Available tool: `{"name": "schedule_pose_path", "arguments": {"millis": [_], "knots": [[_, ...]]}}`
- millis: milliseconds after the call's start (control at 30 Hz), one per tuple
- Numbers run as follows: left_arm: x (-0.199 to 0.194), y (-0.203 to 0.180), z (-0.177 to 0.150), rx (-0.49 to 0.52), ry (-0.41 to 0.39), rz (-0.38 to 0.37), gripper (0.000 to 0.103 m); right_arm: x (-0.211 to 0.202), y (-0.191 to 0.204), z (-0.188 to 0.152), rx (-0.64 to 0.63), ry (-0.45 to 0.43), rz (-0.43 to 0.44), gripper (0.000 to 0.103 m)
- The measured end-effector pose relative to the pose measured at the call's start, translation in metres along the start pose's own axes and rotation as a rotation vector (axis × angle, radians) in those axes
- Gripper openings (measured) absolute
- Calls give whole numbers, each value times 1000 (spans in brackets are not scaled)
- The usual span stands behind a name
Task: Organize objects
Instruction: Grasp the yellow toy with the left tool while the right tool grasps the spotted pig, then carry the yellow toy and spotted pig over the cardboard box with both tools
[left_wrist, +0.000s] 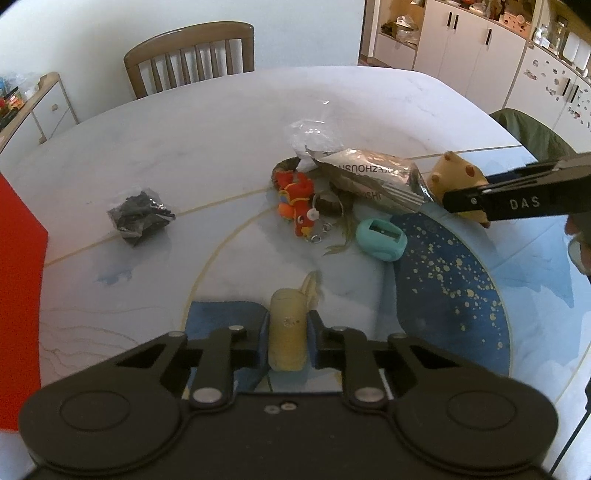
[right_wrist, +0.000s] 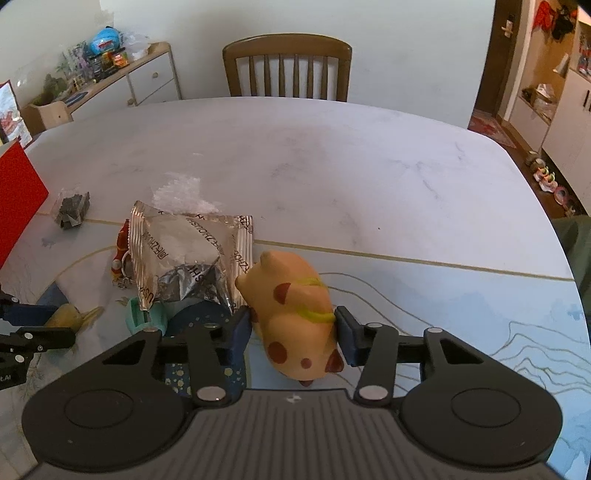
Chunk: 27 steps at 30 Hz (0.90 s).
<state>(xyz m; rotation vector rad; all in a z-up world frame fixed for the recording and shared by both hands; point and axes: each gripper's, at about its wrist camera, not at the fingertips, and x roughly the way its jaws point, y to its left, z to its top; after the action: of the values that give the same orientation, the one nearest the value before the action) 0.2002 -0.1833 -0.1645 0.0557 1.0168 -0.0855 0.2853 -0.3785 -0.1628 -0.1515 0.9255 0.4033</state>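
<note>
My left gripper (left_wrist: 288, 325) is shut on a small yellow cylinder toy (left_wrist: 287, 328) with a tassel, held just above the table; the toy also shows in the right wrist view (right_wrist: 68, 315). My right gripper (right_wrist: 294, 325) is shut on an orange spotted animal toy (right_wrist: 295, 314), seen from the side in the left wrist view (left_wrist: 456, 173). A silver foil snack packet (left_wrist: 369, 177) (right_wrist: 188, 254) lies in the middle. Beside it are a red plush keychain (left_wrist: 299, 203), a teal sharpener (left_wrist: 381, 239) and a clear plastic wrapper (left_wrist: 310, 133).
A small bag of black pieces (left_wrist: 140, 216) (right_wrist: 72, 208) lies at the left. A red box (left_wrist: 18, 295) stands at the table's left edge. A wooden chair (right_wrist: 288, 70) is behind the table. Cabinets (left_wrist: 480, 44) line the far right.
</note>
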Motion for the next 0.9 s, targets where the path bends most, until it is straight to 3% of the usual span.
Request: {"name": "schedule_pose_path", "arguments": {"millis": [400, 700, 900], "knots": [[-27, 15, 2, -70, -27, -50, 19, -34, 11, -8, 63, -9, 17, 47], [-69, 35, 4, -126, -92, -86, 19, -80, 43, -6, 41, -54, 57, 47], [-98, 50, 2, -115, -134, -63, 19, -110, 74, 1, 28, -93, 93, 47]]}}
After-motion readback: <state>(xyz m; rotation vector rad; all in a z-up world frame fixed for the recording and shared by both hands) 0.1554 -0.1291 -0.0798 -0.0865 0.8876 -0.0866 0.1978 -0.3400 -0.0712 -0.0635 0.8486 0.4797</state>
